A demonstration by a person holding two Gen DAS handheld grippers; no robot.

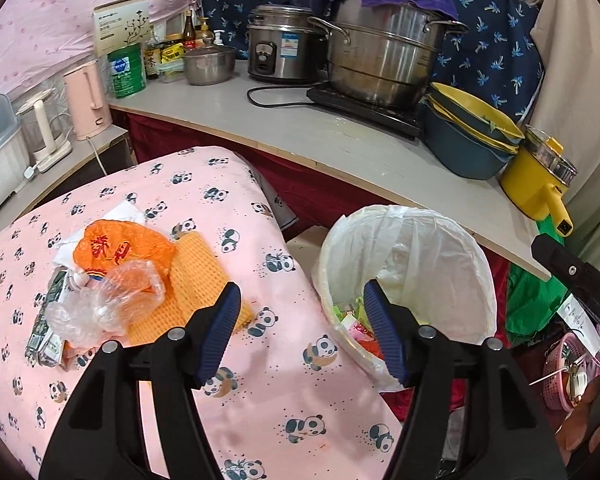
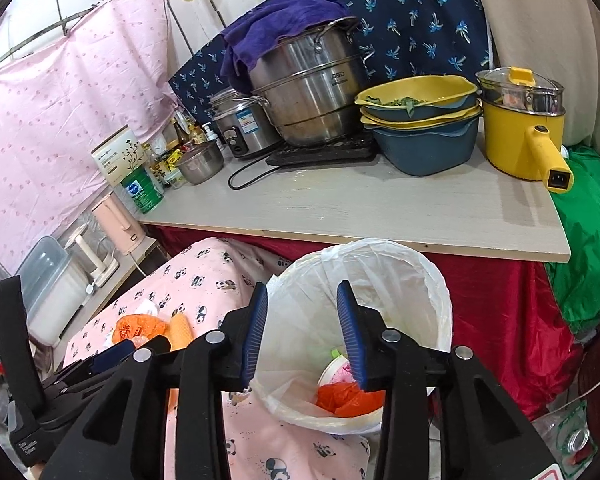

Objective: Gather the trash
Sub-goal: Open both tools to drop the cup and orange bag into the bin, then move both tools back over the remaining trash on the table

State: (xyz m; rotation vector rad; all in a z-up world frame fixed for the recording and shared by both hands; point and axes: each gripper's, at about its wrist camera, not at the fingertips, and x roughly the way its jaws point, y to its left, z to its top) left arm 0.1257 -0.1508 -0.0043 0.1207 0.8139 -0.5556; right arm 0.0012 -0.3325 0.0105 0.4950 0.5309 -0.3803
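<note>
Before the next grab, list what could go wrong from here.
1. The clear plastic bag lies on the orange bag and yellow cloth; the open left gripper may snag the cloth too.
2. The bin stands off the pink panda cover; light trash could drop between them.

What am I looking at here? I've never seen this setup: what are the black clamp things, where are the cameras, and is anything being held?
A person holds a two-finger gripper in each hand, each carrying a fisheye camera looking along its fingers. The left gripper hangs open and empty over the panda-print cloth, where an orange bag, clear plastic and a yellow waffle cloth lie. The right gripper, also open and empty, is above the lined trash bin, which already holds an orange wrapper.
</note>
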